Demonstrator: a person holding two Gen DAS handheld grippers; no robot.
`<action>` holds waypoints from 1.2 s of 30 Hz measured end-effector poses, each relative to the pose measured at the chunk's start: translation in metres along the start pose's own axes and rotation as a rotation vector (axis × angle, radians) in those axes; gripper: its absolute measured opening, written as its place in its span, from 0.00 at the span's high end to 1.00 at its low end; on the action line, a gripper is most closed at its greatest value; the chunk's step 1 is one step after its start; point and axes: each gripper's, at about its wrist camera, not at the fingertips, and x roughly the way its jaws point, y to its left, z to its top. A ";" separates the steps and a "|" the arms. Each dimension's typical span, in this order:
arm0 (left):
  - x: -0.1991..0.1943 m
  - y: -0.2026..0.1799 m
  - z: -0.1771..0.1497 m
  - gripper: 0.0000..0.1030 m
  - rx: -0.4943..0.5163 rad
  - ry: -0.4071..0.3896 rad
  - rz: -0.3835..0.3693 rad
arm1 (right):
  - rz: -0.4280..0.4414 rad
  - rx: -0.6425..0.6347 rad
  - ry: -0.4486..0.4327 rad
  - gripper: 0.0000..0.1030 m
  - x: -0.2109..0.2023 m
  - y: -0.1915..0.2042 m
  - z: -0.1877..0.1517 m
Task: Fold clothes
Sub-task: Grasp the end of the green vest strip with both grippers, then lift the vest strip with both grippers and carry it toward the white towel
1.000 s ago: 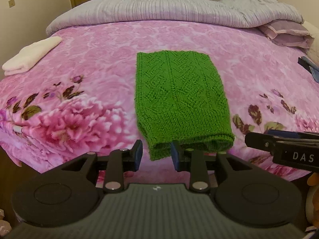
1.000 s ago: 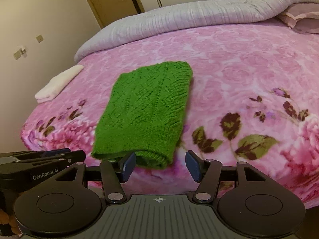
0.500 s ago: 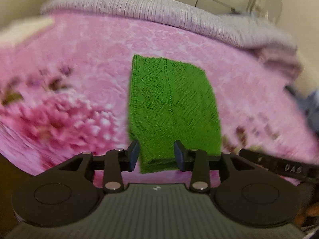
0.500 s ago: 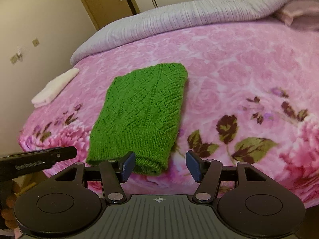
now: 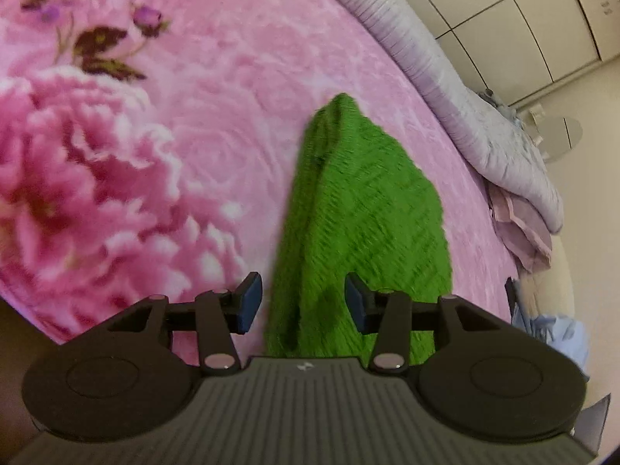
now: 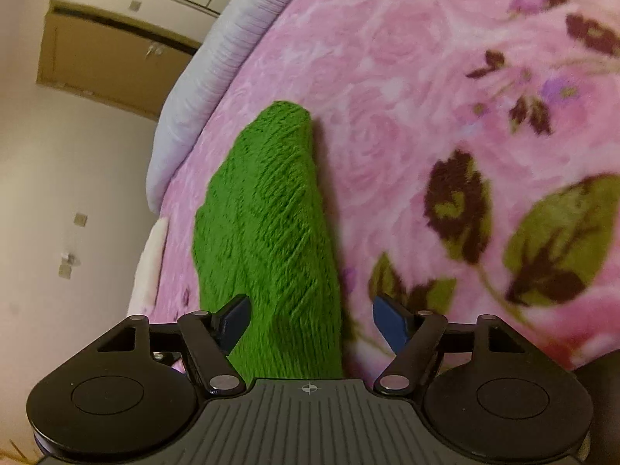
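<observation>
Folded green knit sweater [image 5: 360,209] lies on the pink floral bedspread [image 5: 162,147]. Left gripper [image 5: 303,302] straddles its near end, jaws opening, pads not pressing. Right gripper [image 6: 310,319] likewise, jaws widening, gripping nothing.

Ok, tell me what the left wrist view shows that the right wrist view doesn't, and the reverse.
Left wrist only: the pink pillow, light blue cloth and left gripper, its jaws opening. Right wrist only: the wooden door, folded white cloth and right gripper, also opening. Both: the green knitted sweater, pink floral blanket and grey quilt.
</observation>
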 end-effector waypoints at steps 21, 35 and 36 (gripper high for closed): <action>0.071 -0.006 0.045 0.61 0.038 0.056 -0.140 | 0.121 -0.027 0.043 0.38 0.082 -0.001 0.058; 0.076 -0.023 0.067 0.84 0.032 0.123 -0.158 | 0.096 0.048 0.130 0.68 0.095 0.000 0.079; 0.071 -0.027 0.071 0.84 0.020 0.128 -0.147 | 0.074 0.055 0.139 0.69 0.093 0.008 0.082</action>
